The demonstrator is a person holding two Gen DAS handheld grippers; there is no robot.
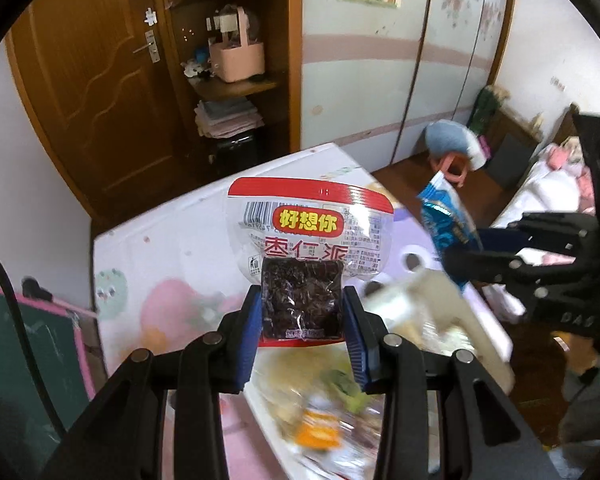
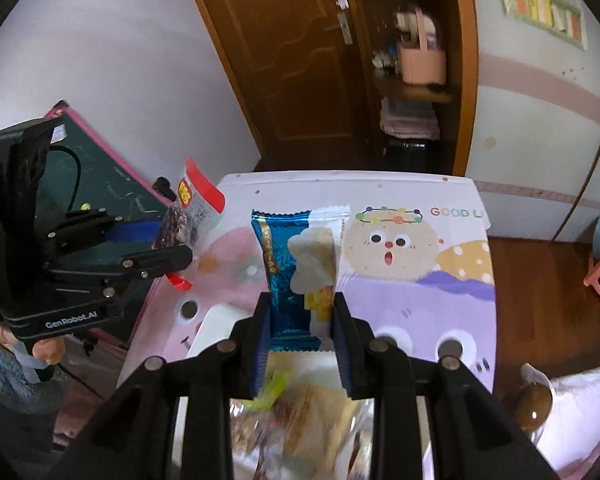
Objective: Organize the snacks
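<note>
Currently both packets held aloft over table [image 2: 420, 200]: red date-snack packet [image 1: 304, 256] pinched at lower end by left gripper [image 1: 303, 320] jaws; blue cracker packet [image 2: 296, 264] clamped by right gripper [image 2: 302, 340]. Light, crinkly, slippery film judged; contents crushable, so sealed edges preferred.

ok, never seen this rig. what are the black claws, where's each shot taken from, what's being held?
No robot: a person holds a two-finger gripper in each hand, each with a fisheye camera looking along its fingers. In the left wrist view, the left gripper is shut on a red-topped date snack packet. In the right wrist view, the right gripper is shut on a blue cracker packet. Each view also catches the other gripper. Below lie a cartoon-printed table and a blurred heap of snacks.
</note>
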